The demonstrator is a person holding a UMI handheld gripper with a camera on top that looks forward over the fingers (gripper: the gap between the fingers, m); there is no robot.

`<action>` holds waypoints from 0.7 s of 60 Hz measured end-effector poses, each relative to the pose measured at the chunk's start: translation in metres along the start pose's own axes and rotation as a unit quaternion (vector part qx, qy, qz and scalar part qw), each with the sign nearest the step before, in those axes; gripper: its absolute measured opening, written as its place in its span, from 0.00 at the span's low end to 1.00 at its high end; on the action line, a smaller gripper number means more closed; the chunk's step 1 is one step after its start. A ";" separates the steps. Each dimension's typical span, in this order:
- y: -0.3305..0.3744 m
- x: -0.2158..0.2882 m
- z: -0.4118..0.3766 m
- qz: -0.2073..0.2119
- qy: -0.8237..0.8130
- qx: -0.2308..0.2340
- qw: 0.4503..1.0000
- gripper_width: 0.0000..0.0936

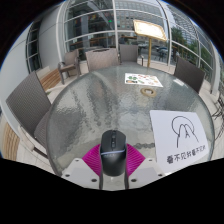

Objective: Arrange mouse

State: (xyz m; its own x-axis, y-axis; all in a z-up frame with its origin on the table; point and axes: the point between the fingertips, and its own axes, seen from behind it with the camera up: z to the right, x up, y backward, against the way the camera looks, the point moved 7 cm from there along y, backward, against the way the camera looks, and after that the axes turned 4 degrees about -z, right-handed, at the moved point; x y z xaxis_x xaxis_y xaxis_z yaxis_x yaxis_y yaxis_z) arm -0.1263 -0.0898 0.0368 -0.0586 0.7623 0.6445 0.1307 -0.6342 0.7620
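Item: black mouse, lying between the pink pads of the claw, both fingers pressed against its sides, over the near edge of a round grey worktop. Beside it to the right: white card bearing a mouse outline and printed characters. Across the worktop: a second printed sheet. Chairs stand around.

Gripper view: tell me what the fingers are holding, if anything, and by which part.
The fingers hold the black mouse by its two long sides, near its rear half, the pink pads pressing on each side, above the round table.
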 end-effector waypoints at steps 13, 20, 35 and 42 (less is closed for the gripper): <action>0.049 0.067 0.005 0.018 0.049 0.040 0.998 0.31; 0.120 0.154 0.042 0.107 0.075 0.023 0.991 0.31; 0.173 0.206 0.176 0.170 0.040 -0.041 0.984 0.30; 0.124 0.154 0.233 0.090 0.031 -0.077 0.992 0.30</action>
State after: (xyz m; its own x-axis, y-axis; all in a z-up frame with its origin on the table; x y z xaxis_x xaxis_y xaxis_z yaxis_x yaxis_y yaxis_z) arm 0.1110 -0.0213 0.2156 -0.1102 0.6289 0.7696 -0.0079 -0.7749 0.6321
